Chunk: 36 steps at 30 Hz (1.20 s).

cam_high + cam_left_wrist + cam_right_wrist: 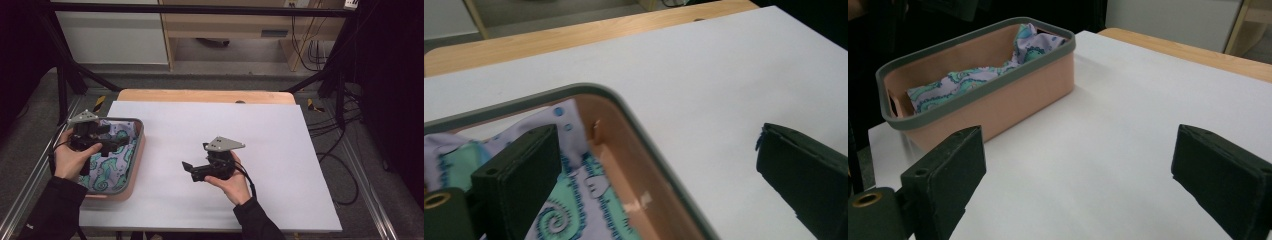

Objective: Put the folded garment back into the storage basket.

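Patterned cloth (112,160) lies in the basket (138,131) at desk's (210,125) left edge. Left tongs (119,140) wide over it, right tongs (186,167) wide, empty, mid-desk. Withdraw clear without snagging fabric.

A white sheet (215,150) covers most of the bench (200,96), whose bare wooden edge shows along the far side. Beyond it a black metal frame (200,9) crosses the view above a grey floor (225,70), with pale wooden furniture (225,25) behind. Black cables (330,125) trail over the floor to the right of the bench
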{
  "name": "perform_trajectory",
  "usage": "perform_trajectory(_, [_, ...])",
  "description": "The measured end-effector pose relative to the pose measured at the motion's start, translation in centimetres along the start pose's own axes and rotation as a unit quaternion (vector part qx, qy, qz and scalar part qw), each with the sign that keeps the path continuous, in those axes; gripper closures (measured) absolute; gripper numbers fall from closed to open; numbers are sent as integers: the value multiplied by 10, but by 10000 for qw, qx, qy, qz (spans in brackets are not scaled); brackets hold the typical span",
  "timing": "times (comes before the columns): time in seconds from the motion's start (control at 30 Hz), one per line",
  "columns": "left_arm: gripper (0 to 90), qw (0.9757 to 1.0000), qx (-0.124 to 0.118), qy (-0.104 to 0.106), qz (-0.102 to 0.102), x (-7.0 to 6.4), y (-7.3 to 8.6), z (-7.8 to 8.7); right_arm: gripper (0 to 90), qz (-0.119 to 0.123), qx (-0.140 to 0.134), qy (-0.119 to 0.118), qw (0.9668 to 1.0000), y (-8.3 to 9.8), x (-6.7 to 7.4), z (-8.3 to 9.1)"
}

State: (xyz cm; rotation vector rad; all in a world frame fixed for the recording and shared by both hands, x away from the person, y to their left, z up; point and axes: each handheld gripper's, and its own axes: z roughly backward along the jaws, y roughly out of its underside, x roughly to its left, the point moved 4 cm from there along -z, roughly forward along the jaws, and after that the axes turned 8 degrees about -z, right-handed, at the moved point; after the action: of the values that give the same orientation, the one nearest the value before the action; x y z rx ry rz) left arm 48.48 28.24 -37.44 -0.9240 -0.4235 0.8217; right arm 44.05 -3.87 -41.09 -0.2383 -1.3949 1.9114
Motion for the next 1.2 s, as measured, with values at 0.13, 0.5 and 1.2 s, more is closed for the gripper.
perform_trajectory(0.13, [39,9999,-49,0,-157,-13,-4,-5,56,150,98,20,9998,3,-12,16])
perform_trajectory(0.5, [39,9980,-235,403,-420,-67,-9,-30,44,193,124,128,9997,12,-42,56])
perform_trajectory(1.2, [42,9920,-176,1116,-560,-127,29,-66,33,-114,58,550,9984,51,-97,112])
